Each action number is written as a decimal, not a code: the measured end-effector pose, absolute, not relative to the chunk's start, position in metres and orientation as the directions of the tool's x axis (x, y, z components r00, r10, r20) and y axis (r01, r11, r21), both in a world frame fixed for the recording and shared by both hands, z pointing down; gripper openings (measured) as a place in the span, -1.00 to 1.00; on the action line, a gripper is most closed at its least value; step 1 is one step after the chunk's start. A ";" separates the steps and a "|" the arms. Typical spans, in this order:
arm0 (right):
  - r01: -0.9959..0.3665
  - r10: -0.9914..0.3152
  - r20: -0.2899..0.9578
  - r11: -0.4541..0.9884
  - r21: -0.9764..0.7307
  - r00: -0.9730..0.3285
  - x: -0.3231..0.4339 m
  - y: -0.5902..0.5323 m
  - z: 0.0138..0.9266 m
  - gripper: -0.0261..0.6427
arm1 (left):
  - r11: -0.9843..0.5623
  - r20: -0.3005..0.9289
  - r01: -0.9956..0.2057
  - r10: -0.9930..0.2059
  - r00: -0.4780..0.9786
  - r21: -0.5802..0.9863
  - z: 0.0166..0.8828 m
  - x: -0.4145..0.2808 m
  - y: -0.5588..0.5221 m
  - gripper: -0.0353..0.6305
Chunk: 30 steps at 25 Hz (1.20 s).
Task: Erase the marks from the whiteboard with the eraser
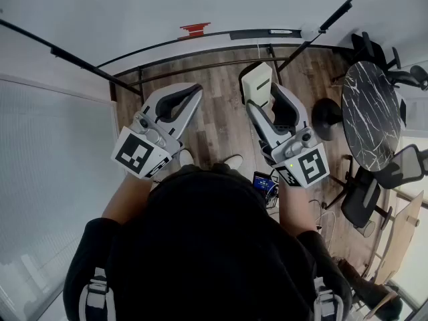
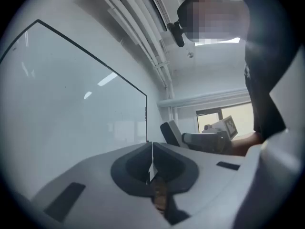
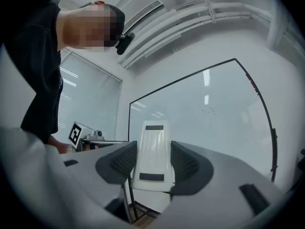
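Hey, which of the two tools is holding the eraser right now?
The right tool: its jaws clamp the white eraser. The left tool is shut with nothing between its jaws.

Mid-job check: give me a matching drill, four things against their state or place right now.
Things:
1. left gripper
2. right gripper
3. eraser
4. whiteboard

States:
A. cream, upright between two jaws
B. black-framed, a few faint marks on it
C. jaws together, nothing held
D. shut on the eraser

Pairs: 1-C, 2-D, 3-A, 4-B
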State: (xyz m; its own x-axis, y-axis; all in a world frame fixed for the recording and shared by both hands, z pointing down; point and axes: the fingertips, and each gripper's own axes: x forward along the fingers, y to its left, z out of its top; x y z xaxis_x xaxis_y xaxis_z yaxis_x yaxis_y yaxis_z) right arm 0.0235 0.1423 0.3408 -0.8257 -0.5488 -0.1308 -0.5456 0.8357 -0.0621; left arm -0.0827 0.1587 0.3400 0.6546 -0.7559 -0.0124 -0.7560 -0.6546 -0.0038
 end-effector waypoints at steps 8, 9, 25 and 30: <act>-0.572 -0.573 -0.144 0.819 -0.050 -0.807 0.005 0.163 0.331 -0.26 | -0.676 -0.033 -0.737 -0.737 0.675 0.005 0.337 -0.102 0.168 -0.87; -0.570 -0.571 -0.145 0.820 -0.052 -0.808 0.004 0.166 0.331 -0.26 | -0.677 -0.034 -0.736 -0.736 0.676 0.008 0.337 -0.102 0.169 -0.87; -0.657 -0.642 -0.191 0.754 0.017 -0.742 0.032 0.151 0.307 -0.27 | -0.715 -0.057 -0.699 -0.697 0.715 -0.013 0.317 -0.071 0.154 -0.87; -0.665 -0.647 -0.203 0.747 0.024 -0.735 0.049 0.144 0.305 -0.27 | -0.718 -0.051 -0.696 -0.694 0.718 -0.021 0.315 -0.053 0.145 -0.87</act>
State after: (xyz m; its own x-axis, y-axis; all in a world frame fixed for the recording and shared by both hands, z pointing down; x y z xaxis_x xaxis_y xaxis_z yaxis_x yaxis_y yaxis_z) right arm 0.0494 0.1435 0.3051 -0.7347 -0.6472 -0.2034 -0.6646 0.7468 0.0241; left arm -0.0535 0.1448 0.3153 0.7181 -0.6941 -0.0509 -0.6956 -0.7181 -0.0206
